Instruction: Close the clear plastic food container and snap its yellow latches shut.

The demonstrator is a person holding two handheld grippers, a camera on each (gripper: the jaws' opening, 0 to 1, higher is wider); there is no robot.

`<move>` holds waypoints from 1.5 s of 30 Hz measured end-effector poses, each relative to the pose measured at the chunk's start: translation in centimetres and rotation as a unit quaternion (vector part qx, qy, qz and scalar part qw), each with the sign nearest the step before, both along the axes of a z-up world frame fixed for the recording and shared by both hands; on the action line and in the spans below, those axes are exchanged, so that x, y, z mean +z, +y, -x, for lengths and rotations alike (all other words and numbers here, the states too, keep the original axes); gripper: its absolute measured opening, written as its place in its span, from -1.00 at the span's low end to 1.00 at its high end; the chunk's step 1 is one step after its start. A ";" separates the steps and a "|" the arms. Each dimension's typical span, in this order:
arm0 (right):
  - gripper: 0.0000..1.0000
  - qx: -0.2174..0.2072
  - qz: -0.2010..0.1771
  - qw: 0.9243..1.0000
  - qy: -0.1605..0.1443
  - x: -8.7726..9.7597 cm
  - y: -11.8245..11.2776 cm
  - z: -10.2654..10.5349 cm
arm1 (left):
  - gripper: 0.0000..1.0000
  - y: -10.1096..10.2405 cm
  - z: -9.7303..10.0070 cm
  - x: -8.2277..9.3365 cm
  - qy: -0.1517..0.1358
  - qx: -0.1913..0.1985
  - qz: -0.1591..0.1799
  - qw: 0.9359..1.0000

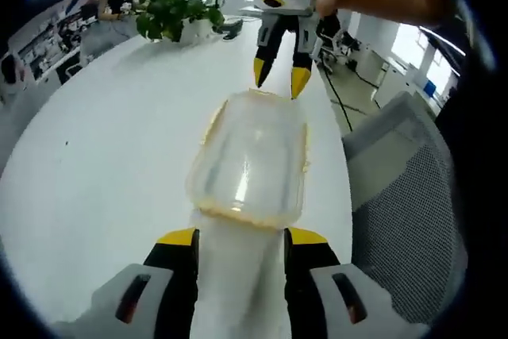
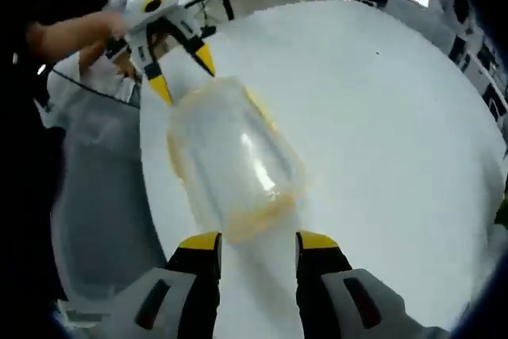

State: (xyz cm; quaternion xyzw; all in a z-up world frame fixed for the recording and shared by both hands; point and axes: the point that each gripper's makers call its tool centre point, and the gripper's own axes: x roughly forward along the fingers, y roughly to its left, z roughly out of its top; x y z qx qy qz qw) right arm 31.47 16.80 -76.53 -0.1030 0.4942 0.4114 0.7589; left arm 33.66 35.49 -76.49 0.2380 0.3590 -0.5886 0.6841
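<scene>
Lying lengthwise mid-frame between both spread tongs, left [image 1: 240, 237] and right [image 2: 258, 237]: container [image 1: 250, 160] on counter [image 1: 103, 164].

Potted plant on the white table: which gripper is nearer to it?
Right. The right gripper sits at the container's end toward the potted plant; the left gripper sits at the opposite end, farther away.

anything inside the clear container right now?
Nothing visible inside the clear container: through its walls only the white table shows, in both views. The yellow-edged rim and blur in the right gripper view could hide something small. Both grippers stand open at its ends.
</scene>
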 end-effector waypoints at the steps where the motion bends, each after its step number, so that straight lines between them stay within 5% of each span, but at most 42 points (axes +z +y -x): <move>1: -0.28 -0.016 -0.008 1.000 -0.001 0.3 0.1 -0.1 | -0.26 0.1 -0.2 0.4 -0.004 0.014 0.004 1.000; 3: -0.30 -0.050 -0.016 0.999 -0.001 0.6 0.2 -0.2 | -0.30 -0.2 -0.3 1.4 0.024 0.064 0.041 0.997; 6: -0.32 -0.074 -0.033 0.997 0.014 0.7 1.1 0.4 | -0.30 -0.7 -0.5 2.0 0.108 0.160 0.082 0.978; 9: -0.33 -0.104 -0.019 0.994 0.010 0.0 1.1 0.2 | -0.30 -0.3 -1.1 1.4 0.139 0.216 0.082 0.963; 11: -0.34 -0.124 -0.022 0.992 0.003 -0.1 1.1 0.1 | -0.30 -0.6 -0.8 1.0 0.193 0.262 0.102 0.940; 13: -0.34 -0.146 -0.037 0.988 0.014 -0.2 1.3 0.2 | -0.30 -0.9 -0.6 0.9 0.211 0.286 0.116 0.927; 25: -0.41 -0.176 -0.051 0.983 0.028 -0.8 1.5 -0.3 | -0.36 -1.6 -0.3 -0.6 0.205 0.301 0.087 0.927; 33: -0.44 -0.200 -0.073 0.976 0.048 -1.0 1.8 -0.3 | -0.42 -1.8 0.2 -1.1 0.193 0.292 0.079 0.933; 45: -0.48 -0.196 -0.068 0.977 0.049 -1.1 2.0 -0.2 | -0.45 -1.8 0.3 -1.2 0.185 0.298 0.075 0.934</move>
